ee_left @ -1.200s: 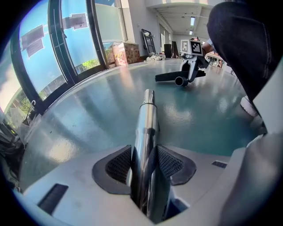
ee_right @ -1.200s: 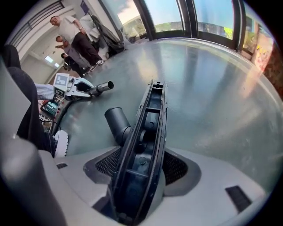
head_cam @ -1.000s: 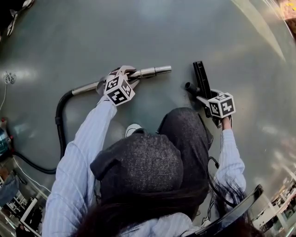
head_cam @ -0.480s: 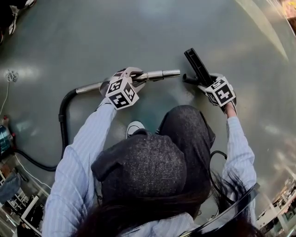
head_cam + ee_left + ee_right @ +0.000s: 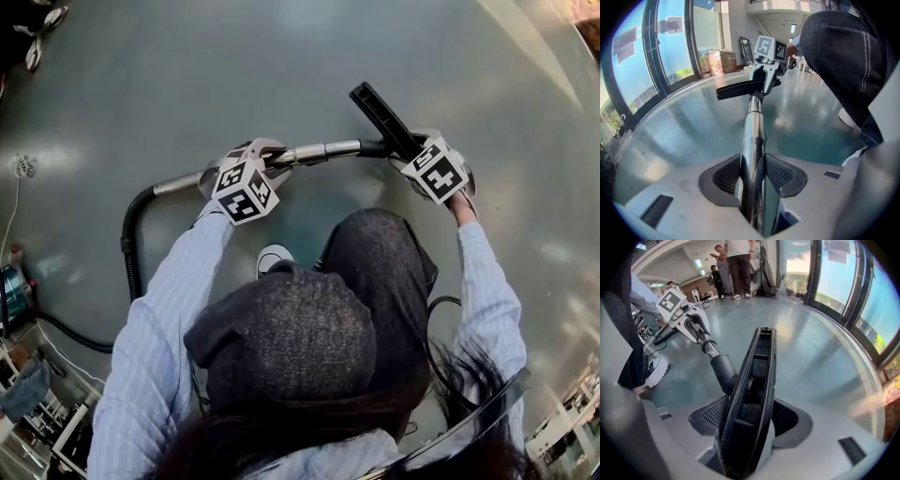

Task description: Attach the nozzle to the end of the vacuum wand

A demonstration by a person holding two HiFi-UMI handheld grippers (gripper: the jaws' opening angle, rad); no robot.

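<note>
The largest risk, I think, comes from the hose [image 5: 123,248]. It curves away over the floor [image 5: 281,56] on the left, and its weight may pull the vacuum wand [image 5: 319,151] back when the two parts are pushed together. The wand itself is round and polished, so it may slide or turn between the fingers of the left gripper [image 5: 752,174], which are closed tight on its shaft. The nozzle [image 5: 757,380] is clamped in the fingers of the right gripper [image 5: 749,425] by its long flat body, not by its round collar [image 5: 723,371]. A push that is not in line with the wand could tilt it in this grip, and then the collar may jam crooked or sit only half on. The collar already meets the right end of the wand, held up above the floor. How deep it sits I cannot tell.

The floor is a smooth grey-green surface with a soft shine. The hose is black and flexible, probably rubber or plastic. The wand is a bright metal tube in stepped sections, almost like a mirror. The nozzle is hard black plastic, long and narrow, with an open channel and small ribs inside. Its collar is a matt dark cylinder. The finger pads [image 5: 723,176] are dark with a fine grid texture, which should help the grip.
</note>
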